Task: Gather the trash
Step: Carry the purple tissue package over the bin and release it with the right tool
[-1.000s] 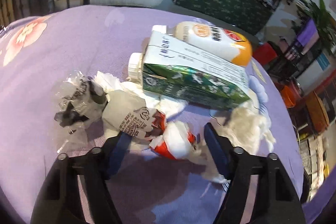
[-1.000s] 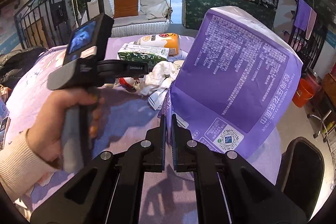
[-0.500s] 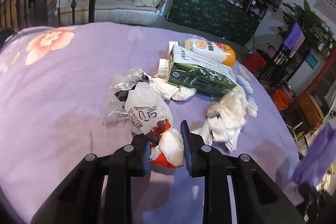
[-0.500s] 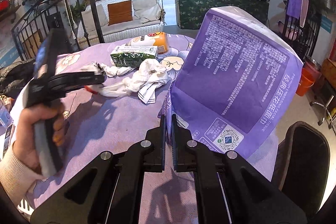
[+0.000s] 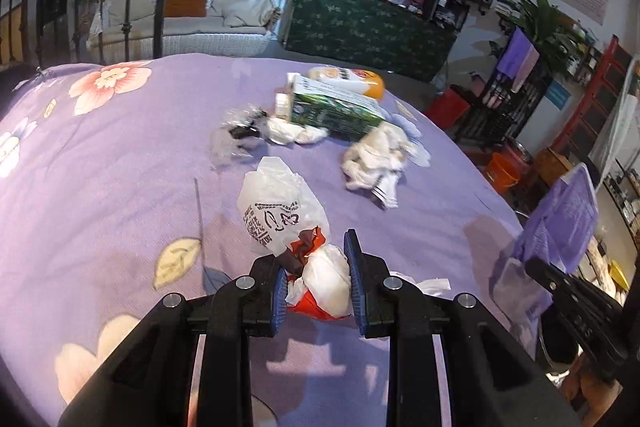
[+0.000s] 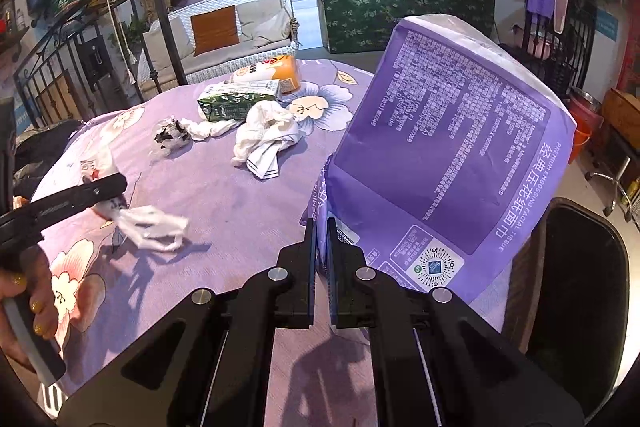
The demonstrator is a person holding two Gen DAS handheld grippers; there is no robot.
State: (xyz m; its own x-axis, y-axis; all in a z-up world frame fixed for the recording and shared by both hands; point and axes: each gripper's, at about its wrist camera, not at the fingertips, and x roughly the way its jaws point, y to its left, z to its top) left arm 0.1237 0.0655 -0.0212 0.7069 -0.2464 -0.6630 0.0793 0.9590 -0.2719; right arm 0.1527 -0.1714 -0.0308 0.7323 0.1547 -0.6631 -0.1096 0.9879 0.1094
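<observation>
Crumpled wrapper (image 5: 320, 279) sits clamped in our left hand-held gripper (image 5: 318, 287); right hand-held gripper (image 6: 321, 259) pinches purple bag (image 6: 448, 163), contents unseen, at three o'clock.

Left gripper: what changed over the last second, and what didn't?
The left gripper closed on the crumpled white and red wrapper and pulled it, with the printed white plastic bag attached, away from the trash pile toward the camera. The green carton, orange bottle and crumpled tissues stayed put on the purple cloth. The right gripper stayed clamped on the purple tissue pack.
</observation>
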